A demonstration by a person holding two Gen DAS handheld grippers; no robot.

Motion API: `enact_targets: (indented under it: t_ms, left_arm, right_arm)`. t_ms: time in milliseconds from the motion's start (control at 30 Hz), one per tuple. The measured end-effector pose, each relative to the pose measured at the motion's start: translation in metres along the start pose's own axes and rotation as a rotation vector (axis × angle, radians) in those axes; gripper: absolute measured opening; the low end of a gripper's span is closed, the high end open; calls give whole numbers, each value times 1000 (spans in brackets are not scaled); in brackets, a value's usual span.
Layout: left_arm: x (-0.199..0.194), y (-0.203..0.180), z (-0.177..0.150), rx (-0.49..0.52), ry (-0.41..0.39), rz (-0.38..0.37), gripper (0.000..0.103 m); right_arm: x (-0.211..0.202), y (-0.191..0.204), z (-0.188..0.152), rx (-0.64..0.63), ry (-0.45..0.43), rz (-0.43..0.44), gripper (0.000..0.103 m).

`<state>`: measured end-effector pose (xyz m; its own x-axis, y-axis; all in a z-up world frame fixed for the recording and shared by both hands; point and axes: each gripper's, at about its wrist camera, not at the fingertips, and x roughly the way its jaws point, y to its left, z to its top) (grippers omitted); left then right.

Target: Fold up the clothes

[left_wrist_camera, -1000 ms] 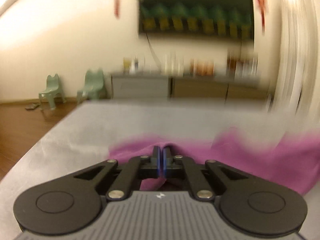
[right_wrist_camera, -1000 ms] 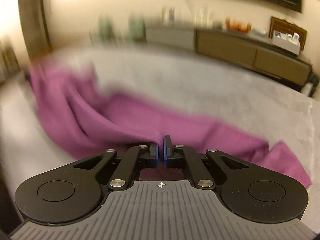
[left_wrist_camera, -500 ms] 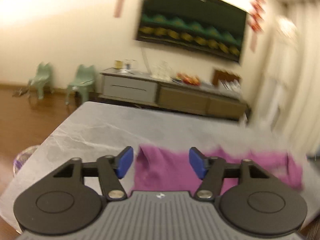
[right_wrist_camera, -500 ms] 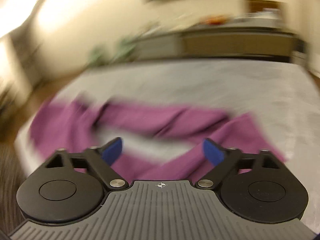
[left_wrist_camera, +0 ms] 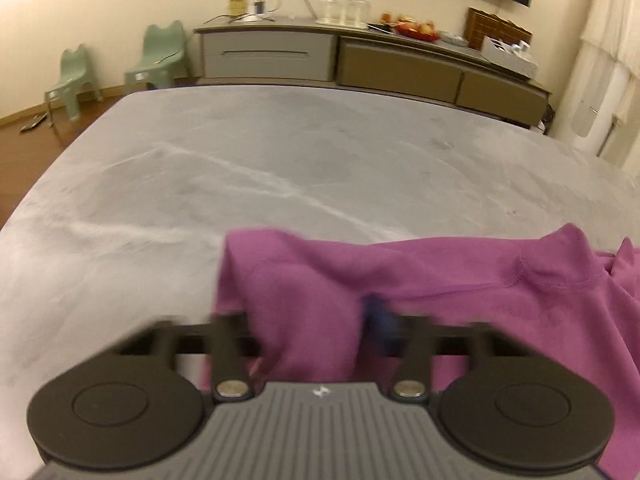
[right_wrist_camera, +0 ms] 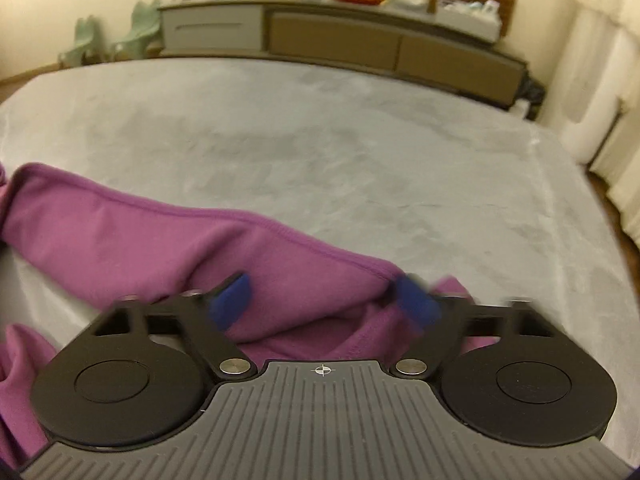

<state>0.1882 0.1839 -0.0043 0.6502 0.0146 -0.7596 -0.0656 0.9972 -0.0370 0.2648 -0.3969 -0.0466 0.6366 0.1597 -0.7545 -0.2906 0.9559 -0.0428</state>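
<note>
A purple garment point(left_wrist_camera: 440, 280) lies crumpled along the near side of the grey table point(left_wrist_camera: 280, 160). My left gripper point(left_wrist_camera: 308, 320) is down on its left end. Its jaws are closing, and a raised fold of the cloth fills the gap between them. The right blue pad point(left_wrist_camera: 378, 316) digs into the fold, while cloth hides the left pad. In the right wrist view the purple garment point(right_wrist_camera: 140, 232) runs off to the left. My right gripper point(right_wrist_camera: 324, 304) straddles a hemmed fold. Its jaws are closing but still wide, and both blue pads point(right_wrist_camera: 232, 304) show.
Beyond the table's far edge a long low sideboard point(left_wrist_camera: 360, 64) carries jars and boxes. Two small green chairs point(left_wrist_camera: 156, 56) stand on the wooden floor at the left. White curtains point(left_wrist_camera: 600, 60) hang at the right. Bare grey tabletop point(right_wrist_camera: 360, 152) stretches ahead of both grippers.
Both grippers were shut on the cloth, then opened wide and let it go. They have since tipped down onto the garment, and their jaws are coming together around new folds.
</note>
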Motion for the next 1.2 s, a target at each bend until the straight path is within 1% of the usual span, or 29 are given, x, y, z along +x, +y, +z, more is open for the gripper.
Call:
enact_targets:
  t_ms: [33,67,100,133,167,233,267,333,367,400,433,467,500,533,567,600,633,667,733,800,833,900,933,1000,1067,1100,1133,1167,1200]
  left_arm:
    - [0,-4,2,17,-17,-2,12]
    - [-7,-6,5,23,-66,-9,12]
    - [-17,-7,8,24,-127,-19,11]
    - [-36,-5,11,6,-214,-44,11]
    - [-63,0,11,-14,-337,-90,11]
    - [-118,9,2,-22,-592,-175,11]
    - [-126,14,-6,-3,-613,-179,11]
    - [-129,26,-20,34,-571,-169,12]
    - [-115,32,-24,35,-473,-135,13]
    - [-90,38,-28,34,-325,-82,16]
    - [-70,42,-32,37,-222,-34,17]
    - [-52,46,-38,41,-143,11,18]
    - [-41,49,-41,51,-99,27,21]
    - [-39,53,-43,59,-97,23,24]
    - [-41,57,-42,57,-115,19,25]
    - [-43,60,-38,41,-134,18,33]
    - [-45,63,-33,20,-151,17,38]
    - [-49,67,-28,-3,-172,14,48]
    - [-58,74,-16,-48,-216,10,60]
    - [-53,77,2,-82,-238,22,62]
    - [-50,78,10,-97,-242,28,63]
    - [-36,76,28,-106,-213,27,65]
    - [-26,74,35,-90,-185,18,69]
    - [0,63,46,-32,-95,1,75]
    - [27,53,54,-4,-10,3,73]
    - [41,49,57,8,32,5,64]
    - [49,44,59,20,55,-4,44]
    - [56,39,60,32,71,-19,38]
    - [60,32,62,69,73,-27,27]
  right_arm:
    - [3,-1,6,22,4,25,39]
    - [2,3,13,0,-5,5,25]
    - [0,7,20,-25,-15,-19,1]
    - [-6,10,25,-45,-54,-45,1]
    - [-17,11,31,-36,-112,-66,1]
    - [-62,12,43,-13,-296,-97,1]
    - [-85,14,44,-27,-394,-96,1]
    - [-114,16,38,-41,-513,-176,1]
    - [-109,13,32,-33,-520,-249,2]
    - [-92,6,25,-21,-462,-289,8]
    - [-64,-6,15,14,-340,-293,21]
    - [-35,-19,5,49,-214,-294,26]
    - [-19,-28,-3,79,-139,-278,29]
    - [-4,-36,-12,110,-67,-261,29]
    - [-3,-42,-17,142,-63,-254,31]
    - [-10,-44,-18,172,-89,-242,41]
    - [-17,-47,-19,201,-117,-229,56]
    - [-24,-49,-20,230,-144,-216,62]
    - [-38,-52,-18,277,-201,-180,80]
    - [-40,-55,-12,312,-234,-166,88]
    - [-36,-56,-8,318,-240,-174,91]
    - [-31,-60,-5,320,-223,-203,91]
    - [-25,-60,-3,320,-209,-221,91]
    - [-15,-61,3,312,-181,-238,91]
    - [-3,-58,12,280,-163,-260,92]
    - [2,-57,16,262,-156,-280,95]
    - [7,-57,19,245,-149,-302,96]
    - [11,-56,23,227,-141,-323,96]
    - [18,-59,25,225,-116,-319,93]
